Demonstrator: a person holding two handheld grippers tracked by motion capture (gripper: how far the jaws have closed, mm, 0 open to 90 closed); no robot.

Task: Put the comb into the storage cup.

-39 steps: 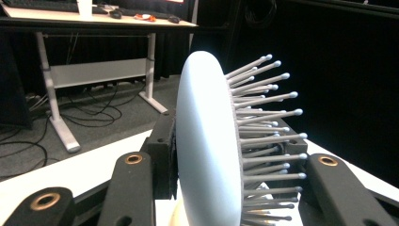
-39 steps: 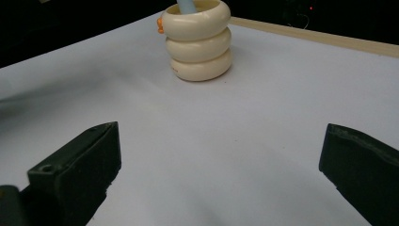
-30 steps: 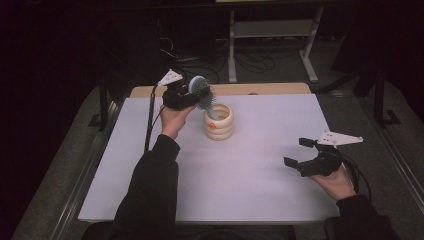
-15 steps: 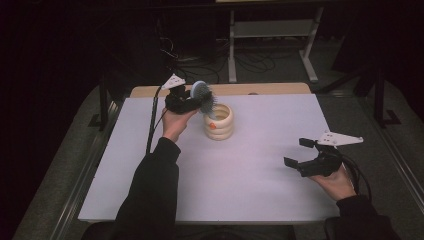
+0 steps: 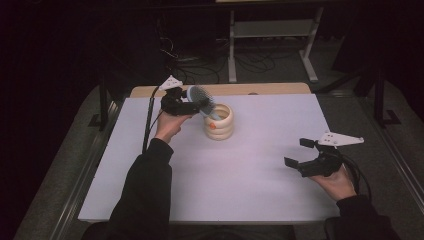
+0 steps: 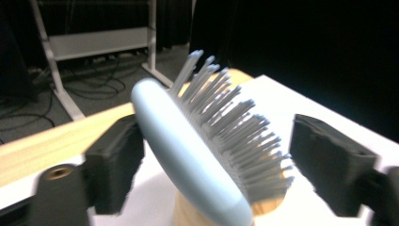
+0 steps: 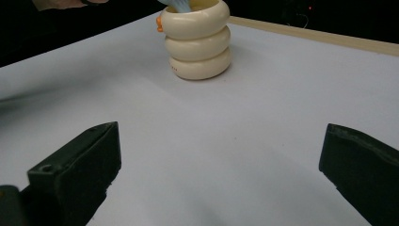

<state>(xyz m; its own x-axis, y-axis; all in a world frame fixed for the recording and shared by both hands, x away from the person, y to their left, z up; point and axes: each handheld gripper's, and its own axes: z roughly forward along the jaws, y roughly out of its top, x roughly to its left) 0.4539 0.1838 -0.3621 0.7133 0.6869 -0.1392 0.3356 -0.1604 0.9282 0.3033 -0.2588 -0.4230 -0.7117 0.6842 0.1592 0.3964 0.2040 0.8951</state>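
A pale blue hairbrush [image 5: 199,95] stands tilted with its handle down in a cream ribbed cup [image 5: 219,122] at the back middle of the white table. My left gripper [image 5: 194,101] is around the brush head. Its jaws have just been opening and the brush head [image 6: 202,146] is still between them. The left jaw is close to the brush's smooth back, and the right jaw stands clear of the bristles. My right gripper [image 5: 297,152] hovers open and empty near the front right, aimed at the cup [image 7: 197,40].
The white table top [image 5: 250,190] has a wooden strip [image 5: 270,89] along its far edge. A white rack [image 5: 272,30] and loose cables lie on the floor beyond. An orange mark [image 5: 212,126] shows on the cup's side.
The brush head has sunk slightly as the handle settled into the cup. The left gripper has shifted a little with it. The right gripper has stayed put.
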